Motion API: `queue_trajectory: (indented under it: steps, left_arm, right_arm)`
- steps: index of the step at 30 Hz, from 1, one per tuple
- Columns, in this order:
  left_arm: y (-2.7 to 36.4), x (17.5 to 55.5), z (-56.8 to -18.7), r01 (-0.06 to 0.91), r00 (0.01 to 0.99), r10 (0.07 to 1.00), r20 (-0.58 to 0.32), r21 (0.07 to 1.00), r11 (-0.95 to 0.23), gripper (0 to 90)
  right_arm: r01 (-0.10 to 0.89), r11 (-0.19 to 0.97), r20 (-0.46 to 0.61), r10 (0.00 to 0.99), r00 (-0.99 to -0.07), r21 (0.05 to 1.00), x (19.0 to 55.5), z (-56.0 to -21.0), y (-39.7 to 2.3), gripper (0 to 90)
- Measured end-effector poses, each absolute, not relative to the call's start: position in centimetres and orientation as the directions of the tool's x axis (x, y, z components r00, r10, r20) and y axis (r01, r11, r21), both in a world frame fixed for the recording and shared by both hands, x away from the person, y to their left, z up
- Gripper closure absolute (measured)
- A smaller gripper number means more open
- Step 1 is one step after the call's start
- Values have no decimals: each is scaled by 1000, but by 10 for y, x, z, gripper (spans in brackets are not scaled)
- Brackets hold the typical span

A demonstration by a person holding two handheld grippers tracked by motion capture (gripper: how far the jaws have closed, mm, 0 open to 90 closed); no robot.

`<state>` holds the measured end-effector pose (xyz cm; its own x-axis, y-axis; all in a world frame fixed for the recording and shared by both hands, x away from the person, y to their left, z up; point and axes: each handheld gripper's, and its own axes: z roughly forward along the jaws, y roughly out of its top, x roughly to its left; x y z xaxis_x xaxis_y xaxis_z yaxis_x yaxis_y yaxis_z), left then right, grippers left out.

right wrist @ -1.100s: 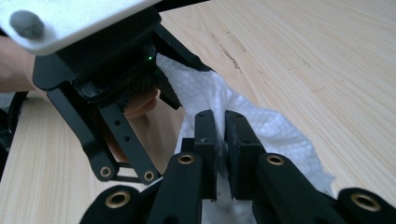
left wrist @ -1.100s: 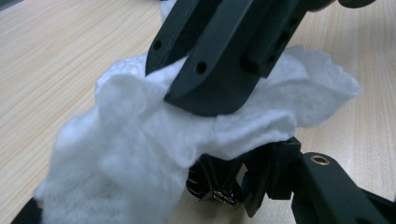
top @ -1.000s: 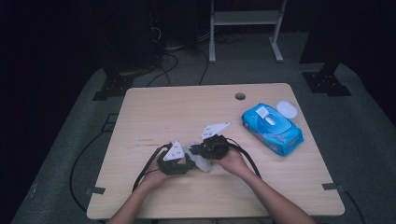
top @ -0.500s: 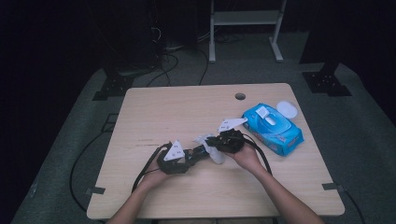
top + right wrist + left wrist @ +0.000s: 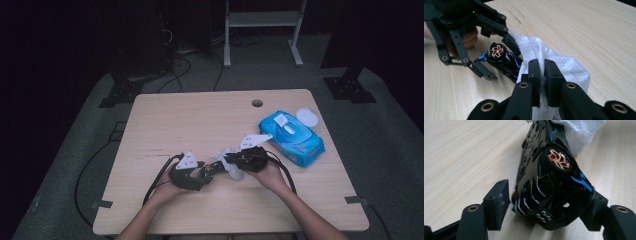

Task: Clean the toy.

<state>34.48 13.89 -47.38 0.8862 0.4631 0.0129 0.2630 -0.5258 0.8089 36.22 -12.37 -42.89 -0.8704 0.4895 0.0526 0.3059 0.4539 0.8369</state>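
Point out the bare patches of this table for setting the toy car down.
Bare: the table's whole left side and the far edge by the hole. Crowded: near the front, both grippers, car and wipe; at right, the wipes pack.

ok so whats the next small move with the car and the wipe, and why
Probably draw the left gripper back off the black toy car with copper wheels. Its jaws have just been opening, and one pad stands clear of the car lying on its side on the light wooden table. The right gripper is shut on the white wet wipe, which touches the car's far end.
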Motion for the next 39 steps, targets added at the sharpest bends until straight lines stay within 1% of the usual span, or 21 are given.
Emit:
queue_trajectory:
  steps: [2, 8, 9, 12, 15, 19, 22, 26, 30, 33, 35, 37, 39]
  left_arm:
    - [140, 345, -474, 271, 889, 457, -5, 810, -519, 290]
    - [143, 343, -475, 273, 893, 449, -12, 809, -520, 252]
    - [144, 343, -475, 274, 893, 450, -14, 809, -519, 230]
    - [145, 342, -475, 257, 892, 452, 15, 806, -534, 199]
    - [147, 345, -477, 264, 889, 457, 15, 799, -541, 240]
    - [144, 345, -480, 252, 890, 454, 44, 782, -570, 211]
    - [143, 347, -478, 252, 889, 456, 32, 798, -548, 193]
    - [141, 349, -478, 254, 884, 465, 40, 795, -551, 184]
    - [139, 350, -478, 254, 883, 469, 38, 801, -542, 185]
    - [138, 353, -478, 268, 873, 488, 26, 809, -523, 145]
    - [137, 354, -479, 268, 873, 486, 29, 804, -530, 145]
    - [135, 354, -480, 273, 876, 481, 21, 802, -532, 148]
    - [136, 353, -480, 263, 880, 473, 28, 802, -537, 201]
  right_arm:
    - [307, 454, 56, 485, -873, 836, 360, -429, -125, 835]
    - [306, 445, 65, 480, -875, 842, 352, -433, -127, 836]
    - [307, 448, 66, 477, -877, 840, 351, -434, -127, 836]
    - [301, 480, 58, 458, -887, 824, 347, -439, -124, 835]
    - [306, 492, 62, 452, -890, 815, 347, -445, -122, 835]
    - [323, 492, 79, 452, -888, 808, 351, -448, -120, 834]
    - [345, 479, 100, 465, -880, 807, 355, -450, -120, 834]
    - [360, 479, 114, 468, -876, 801, 360, -455, -119, 833]
    - [328, 503, 69, 466, -882, 800, 363, -454, -116, 829]
    - [326, 504, 68, 463, -883, 799, 366, -454, -116, 829]
    - [333, 497, 81, 462, -883, 801, 368, -455, -116, 829]
    - [333, 492, 85, 460, -884, 804, 368, -455, -115, 829]
    - [335, 494, 85, 461, -883, 802, 368, -455, -115, 829]
